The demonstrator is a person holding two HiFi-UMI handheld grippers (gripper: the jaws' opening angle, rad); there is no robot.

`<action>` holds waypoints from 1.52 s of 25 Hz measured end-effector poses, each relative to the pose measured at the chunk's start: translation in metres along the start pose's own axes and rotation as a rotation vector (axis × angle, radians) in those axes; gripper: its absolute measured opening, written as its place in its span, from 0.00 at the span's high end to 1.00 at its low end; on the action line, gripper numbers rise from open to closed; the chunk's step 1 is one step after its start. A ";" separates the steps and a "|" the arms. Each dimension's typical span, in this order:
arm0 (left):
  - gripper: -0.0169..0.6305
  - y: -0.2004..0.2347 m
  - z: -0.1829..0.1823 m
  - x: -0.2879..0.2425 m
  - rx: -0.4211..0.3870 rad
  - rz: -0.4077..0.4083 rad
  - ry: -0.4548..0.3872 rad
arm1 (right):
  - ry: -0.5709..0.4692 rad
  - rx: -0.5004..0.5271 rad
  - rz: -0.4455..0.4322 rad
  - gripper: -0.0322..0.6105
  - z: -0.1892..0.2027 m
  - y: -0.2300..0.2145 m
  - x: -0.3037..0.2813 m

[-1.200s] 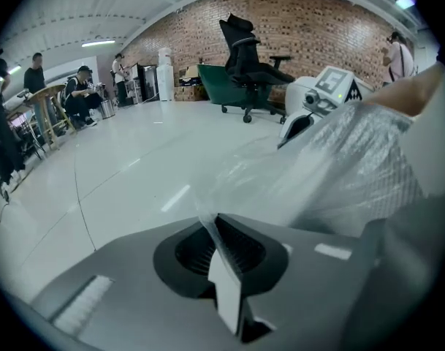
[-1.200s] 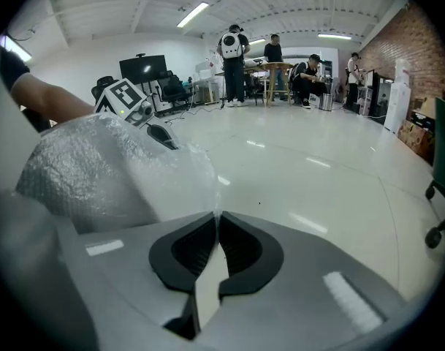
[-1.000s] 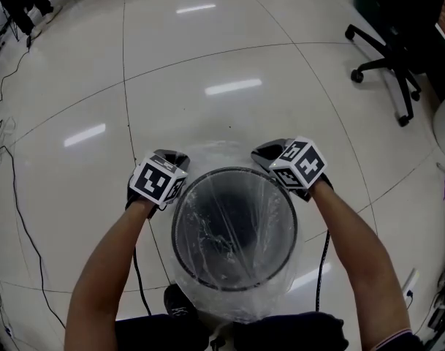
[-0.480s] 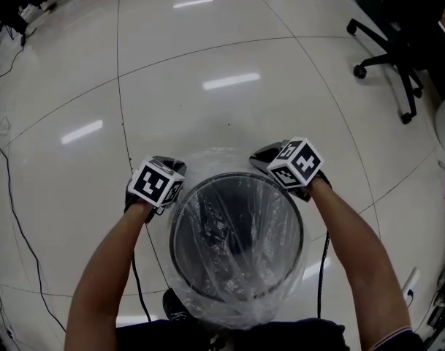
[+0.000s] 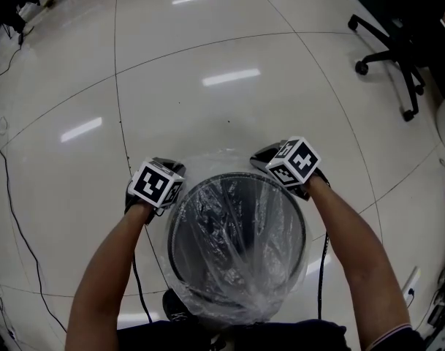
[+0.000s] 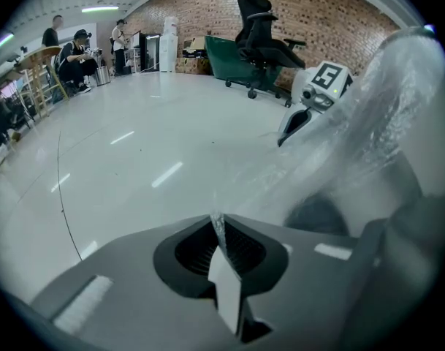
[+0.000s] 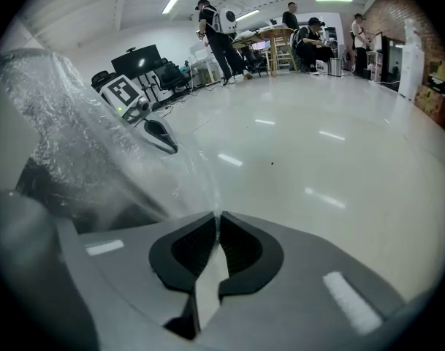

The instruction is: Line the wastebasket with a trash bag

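A round dark wastebasket [image 5: 180, 263] stands on the floor just below me in the head view. A clear trash bag [image 5: 237, 225] hangs inside it, with its mouth folded out over the rim. My left gripper [image 5: 172, 168] is at the rim's far left, shut on the bag's edge [image 6: 216, 224]. At the far right of the rim my right gripper [image 5: 264, 156] is shut on the bag's edge [image 7: 216, 218] too. The film [image 6: 368, 123] stretches taut from each pair of jaws toward the basket. Both forearms reach past the basket's sides.
A black office chair [image 5: 397, 57] stands at the far right of the glossy tiled floor [image 5: 207, 79]. A thin black cable [image 5: 17, 189] trails along the left. People sit at a table [image 7: 280, 39] far across the room. A dark shoe [image 5: 180, 306] shows under the basket's near side.
Both grippers have sunk a little along the basket's far rim, drawing the bag's edge lower over it. The film inside now lies more crumpled and deeper.
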State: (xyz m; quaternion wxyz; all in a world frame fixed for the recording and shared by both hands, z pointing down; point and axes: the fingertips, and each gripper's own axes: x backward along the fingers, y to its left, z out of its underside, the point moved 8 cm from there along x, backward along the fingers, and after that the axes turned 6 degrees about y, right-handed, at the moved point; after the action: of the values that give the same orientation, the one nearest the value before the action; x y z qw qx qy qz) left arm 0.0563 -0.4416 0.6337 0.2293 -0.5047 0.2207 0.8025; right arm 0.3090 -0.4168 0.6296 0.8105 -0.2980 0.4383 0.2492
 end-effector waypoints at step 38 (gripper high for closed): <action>0.88 -0.011 -0.019 0.099 -0.021 -0.075 -0.154 | -0.204 -0.041 0.151 0.79 -0.034 0.017 0.106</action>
State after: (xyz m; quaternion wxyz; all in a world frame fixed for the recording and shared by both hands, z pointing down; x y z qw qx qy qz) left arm 0.0387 -0.4296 0.5349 0.2703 -0.4519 0.1748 0.8320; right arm 0.3307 -0.4130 0.5193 0.8236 -0.2535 0.3695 0.3476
